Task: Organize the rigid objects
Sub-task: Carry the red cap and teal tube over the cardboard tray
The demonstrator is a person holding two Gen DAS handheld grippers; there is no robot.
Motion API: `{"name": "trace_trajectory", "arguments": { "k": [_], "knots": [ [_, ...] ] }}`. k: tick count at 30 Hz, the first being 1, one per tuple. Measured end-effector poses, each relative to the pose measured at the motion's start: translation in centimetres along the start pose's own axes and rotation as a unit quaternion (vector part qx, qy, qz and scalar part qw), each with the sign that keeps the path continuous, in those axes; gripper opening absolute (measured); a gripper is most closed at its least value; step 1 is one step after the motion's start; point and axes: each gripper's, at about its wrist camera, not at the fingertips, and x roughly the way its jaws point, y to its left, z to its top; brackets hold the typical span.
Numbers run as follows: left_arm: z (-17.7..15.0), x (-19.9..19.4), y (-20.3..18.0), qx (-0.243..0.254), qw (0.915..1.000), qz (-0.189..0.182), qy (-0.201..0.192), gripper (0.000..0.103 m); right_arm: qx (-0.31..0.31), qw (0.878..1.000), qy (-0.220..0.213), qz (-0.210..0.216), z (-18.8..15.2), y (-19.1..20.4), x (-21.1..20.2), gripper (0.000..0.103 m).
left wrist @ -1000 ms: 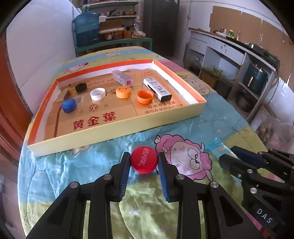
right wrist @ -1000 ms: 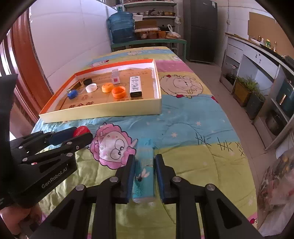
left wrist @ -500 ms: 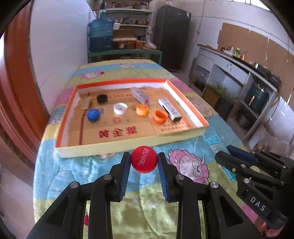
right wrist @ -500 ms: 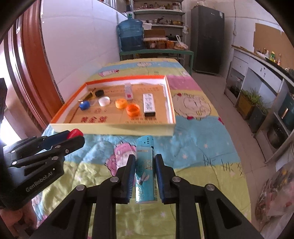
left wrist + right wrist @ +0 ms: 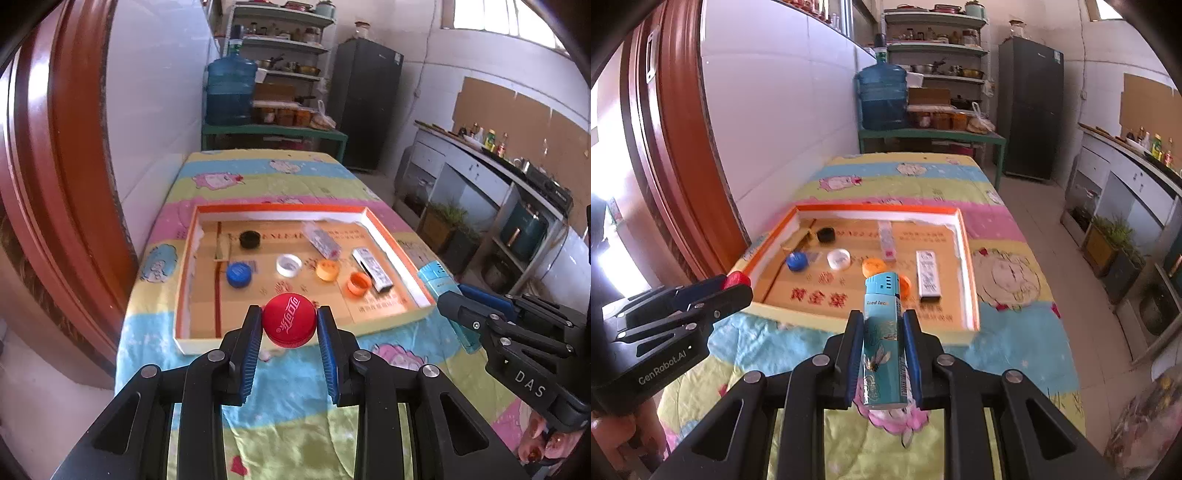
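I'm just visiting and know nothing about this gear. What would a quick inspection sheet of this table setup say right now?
Surface: table under a cartoon-print cloth.
Job's things: shallow box holding blue, black, white and two orange caps, plus two small packs.
Clutter: nothing seen.
Grippers: left gripper shut on a red cap; right gripper shut on a teal lighter; both held above the cloth.
Cables: nothing seen.
Surroundings: water jug, shelves, fridge, counter.
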Motion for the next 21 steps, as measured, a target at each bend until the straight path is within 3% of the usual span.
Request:
{"name": "trace_trajectory", "arguments": {
  "k": [10, 21],
  "knots": [
    [1.8, 1.7, 2.1, -0.019, 0.9997, 0.014, -0.004, 0.031, -0.006, 1.0, 0.007, 0.029, 2.3, 0.9, 3.3, 0.022],
    [2.6, 6.0, 2.4, -0.019, 0.9993, 0.011, 0.028, 0.031, 0.011, 0.996, 0.051, 0.069, 3.1, 1.1, 8.7, 0.022]
  ]
}}
